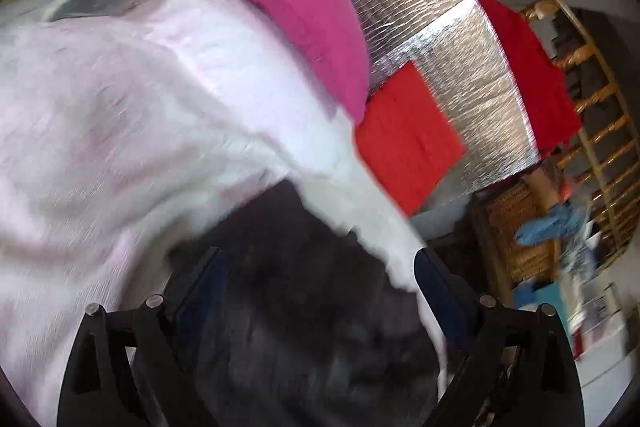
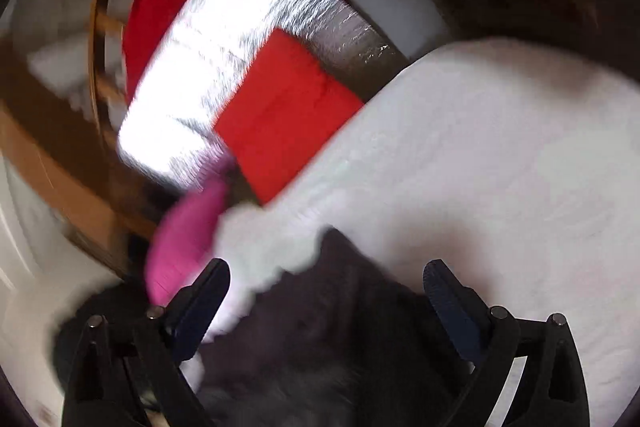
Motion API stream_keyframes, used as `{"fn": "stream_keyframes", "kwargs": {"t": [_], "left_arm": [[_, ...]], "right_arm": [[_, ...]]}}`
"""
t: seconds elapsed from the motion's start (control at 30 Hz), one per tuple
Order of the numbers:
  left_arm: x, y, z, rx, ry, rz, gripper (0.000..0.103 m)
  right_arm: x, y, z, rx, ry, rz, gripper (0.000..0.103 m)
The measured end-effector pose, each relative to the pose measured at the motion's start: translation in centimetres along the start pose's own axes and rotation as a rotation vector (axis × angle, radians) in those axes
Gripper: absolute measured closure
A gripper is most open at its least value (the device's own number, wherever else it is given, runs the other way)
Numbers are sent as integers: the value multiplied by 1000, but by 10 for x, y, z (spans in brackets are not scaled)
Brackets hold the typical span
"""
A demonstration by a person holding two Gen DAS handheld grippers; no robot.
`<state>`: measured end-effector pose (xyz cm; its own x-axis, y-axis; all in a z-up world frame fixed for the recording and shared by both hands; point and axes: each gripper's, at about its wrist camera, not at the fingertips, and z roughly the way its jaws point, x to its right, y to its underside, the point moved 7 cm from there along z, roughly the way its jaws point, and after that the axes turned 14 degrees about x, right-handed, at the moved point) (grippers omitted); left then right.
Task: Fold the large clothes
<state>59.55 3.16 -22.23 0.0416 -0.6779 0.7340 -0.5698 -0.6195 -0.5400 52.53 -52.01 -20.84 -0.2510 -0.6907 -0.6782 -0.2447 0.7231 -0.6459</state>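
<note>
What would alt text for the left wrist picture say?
A blurred fisheye view: the left gripper, jaws open, hovers over a pale pink garment draped across a dark surface. Beyond lie a magenta cushion, a folded red cloth and a silver foil mat.

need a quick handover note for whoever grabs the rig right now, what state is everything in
Left tongs: open, holding nothing; the edge of the pale pink garment hangs across the gap without being pinched.
Right tongs: open, empty; the same garment has a flap hanging by the left finger.
Both hover over a dark cloth.
Done, it seems: red folded piece and magenta piece on the silver mat.
Left: fold the pink garment; frames are blurred, so check its lay before regrasping.
</note>
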Motion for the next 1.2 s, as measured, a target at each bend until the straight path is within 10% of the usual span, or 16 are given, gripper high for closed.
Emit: {"fn": "stream_keyframes", "kwargs": {"t": [0.3,0.53,0.7,0.8,0.93,1.07,1.13,1.2], "left_arm": [[-57,51,-26,-1,-331,82,9],[-66,54,-3,-47,-409,76,9],[-61,56,10,-55,-466,151,9],[-55,55,12,-47,-477,173,9],[-40,56,9,-8,-477,224,9],[-47,62,14,-50,-506,223,9],[-50,63,13,-56,-505,207,9],[-49,63,8,-60,-504,211,9]], "right_arm": [[-28,35,50,-168,243,-432,4],[-9,48,121,-321,337,-414,9],[-12,73,136,-427,320,-472,73],[-25,56,117,-319,333,-548,83],[-29,16,83,-126,335,-520,84],[29,40,96,-265,407,-333,79],[37,39,85,-229,357,-206,67],[35,29,70,-168,344,-158,19]]}}
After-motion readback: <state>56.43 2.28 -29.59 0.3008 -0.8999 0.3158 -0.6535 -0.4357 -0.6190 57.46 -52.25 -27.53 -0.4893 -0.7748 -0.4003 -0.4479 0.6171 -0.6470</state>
